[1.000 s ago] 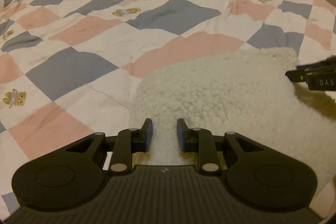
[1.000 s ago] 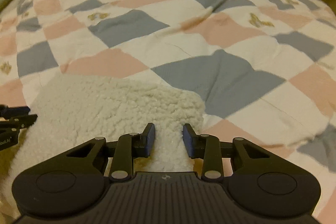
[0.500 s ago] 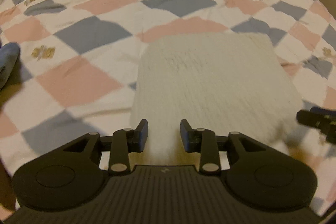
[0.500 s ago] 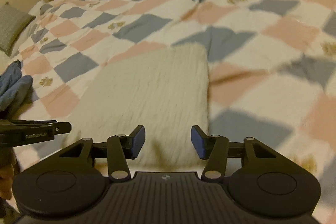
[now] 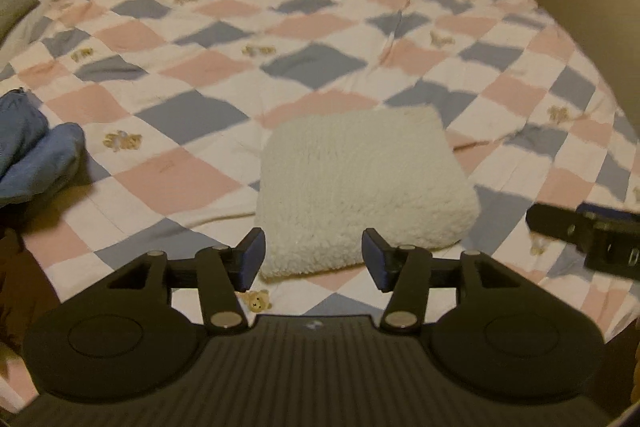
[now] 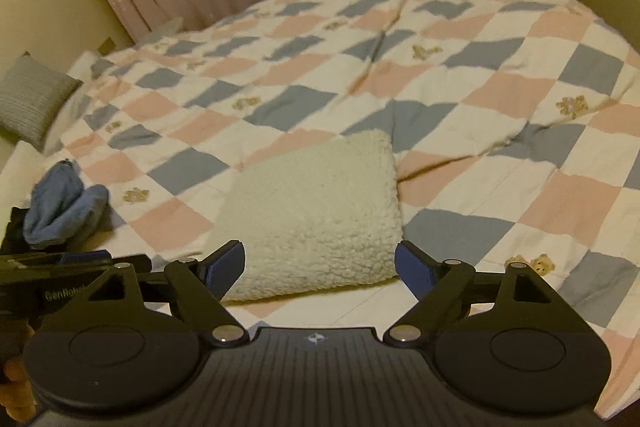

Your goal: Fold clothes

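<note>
Left gripper [image 5: 313,259]: held level above the near edge of the bed [image 5: 192,187], pointing toward 12 o'clock; jaws wide apart, holding nothing, touching nothing.
Right gripper [image 6: 320,267]: same pose beside it; jaws spread wider, also empty.
Folded cream fleece garment [image 5: 360,183]: lies flat on the checked quilt [image 5: 320,63], just beyond both sets of jaws at 12 o'clock, clear of them.
Blue garment [image 6: 64,211]: bunched at 9 o'clock, well apart.
</note>
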Demonstrator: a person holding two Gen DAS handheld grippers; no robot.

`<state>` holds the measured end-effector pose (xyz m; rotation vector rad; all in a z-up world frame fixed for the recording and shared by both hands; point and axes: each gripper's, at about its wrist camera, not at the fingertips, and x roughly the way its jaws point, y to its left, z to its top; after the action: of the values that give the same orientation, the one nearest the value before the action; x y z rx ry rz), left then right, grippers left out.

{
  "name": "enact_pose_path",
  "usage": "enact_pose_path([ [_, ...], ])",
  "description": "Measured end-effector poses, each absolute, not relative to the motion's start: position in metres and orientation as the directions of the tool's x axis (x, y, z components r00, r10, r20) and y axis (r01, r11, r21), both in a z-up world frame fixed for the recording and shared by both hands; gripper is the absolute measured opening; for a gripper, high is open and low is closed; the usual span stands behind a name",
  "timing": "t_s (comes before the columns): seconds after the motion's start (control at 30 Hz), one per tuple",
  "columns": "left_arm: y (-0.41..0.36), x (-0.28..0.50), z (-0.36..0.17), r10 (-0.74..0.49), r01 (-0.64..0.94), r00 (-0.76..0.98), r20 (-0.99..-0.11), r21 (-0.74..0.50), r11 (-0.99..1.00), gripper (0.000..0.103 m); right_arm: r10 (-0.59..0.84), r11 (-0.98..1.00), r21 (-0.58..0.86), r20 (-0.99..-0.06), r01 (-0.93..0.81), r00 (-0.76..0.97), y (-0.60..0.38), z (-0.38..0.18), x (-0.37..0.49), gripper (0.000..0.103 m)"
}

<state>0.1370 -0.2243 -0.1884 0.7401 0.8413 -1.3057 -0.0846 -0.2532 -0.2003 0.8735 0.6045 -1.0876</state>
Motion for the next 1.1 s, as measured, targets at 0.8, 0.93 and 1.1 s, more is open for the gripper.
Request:
enact_pose_path([
  [0.8, -0.147, 0.052, -0.134, -0.569, 0.958, 0.205, -0.796, 0.044, 0.284, 0.064, -0.46, 0.364, 0.334, -0.747, 0.87, 0.479, -0.197, -0.156, -0.159, 0.096],
  [0.93, -0.137, 0.033, -0.134, -0.567, 0.952, 0.219, -0.794, 0.046, 0.303, 0.065, -0.458, 0.375, 0.339, -0.742, 0.863, 0.49, -0.197, -0.154, -0.179, 0.096],
  [1.1, -0.131, 0.014, -0.133, -0.564, 0.942, 0.237, -0.791, 0.046, 0.332, 0.066, -0.449, 0.399, 0.334, -0.741, 0.854, 0.5, -0.197, -0.154, -0.196, 0.096],
])
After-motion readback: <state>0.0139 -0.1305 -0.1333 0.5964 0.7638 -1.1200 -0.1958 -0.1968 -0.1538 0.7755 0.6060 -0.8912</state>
